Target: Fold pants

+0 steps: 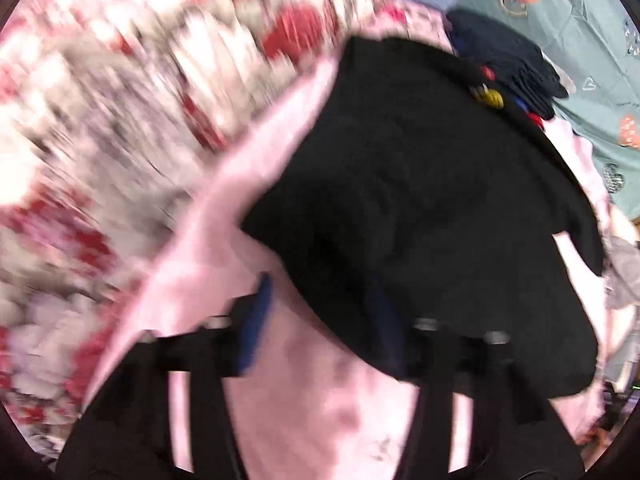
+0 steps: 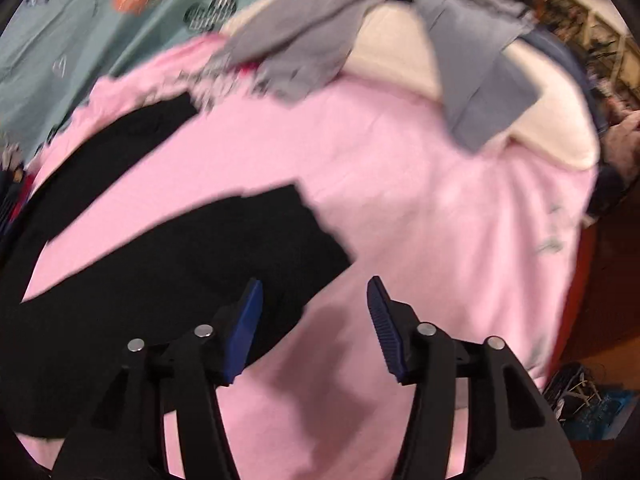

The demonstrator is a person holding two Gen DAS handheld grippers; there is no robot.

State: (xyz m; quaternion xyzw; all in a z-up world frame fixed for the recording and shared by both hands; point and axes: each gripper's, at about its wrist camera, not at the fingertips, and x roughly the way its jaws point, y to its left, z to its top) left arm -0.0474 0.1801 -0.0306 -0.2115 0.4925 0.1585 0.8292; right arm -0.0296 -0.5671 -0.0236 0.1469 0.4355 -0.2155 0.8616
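The black pants (image 2: 160, 264) lie on a pink sheet (image 2: 420, 200), their two legs spread apart toward the upper right. My right gripper (image 2: 316, 316) is open and empty just above the sheet, its left finger over the hem end of the nearer leg. In the left wrist view the black pants (image 1: 420, 200) fill the middle, blurred. My left gripper (image 1: 320, 328) is open, one blue pad (image 1: 256, 320) over the pink sheet (image 1: 320, 400), the other against the black cloth edge.
A grey garment (image 2: 320, 40) and a cream one (image 2: 400, 52) lie at the sheet's far side. A teal patterned cover (image 2: 80, 40) lies beyond. A red-and-white floral cloth (image 1: 120, 120) and a dark clothes pile (image 1: 512, 60) show in the left wrist view.
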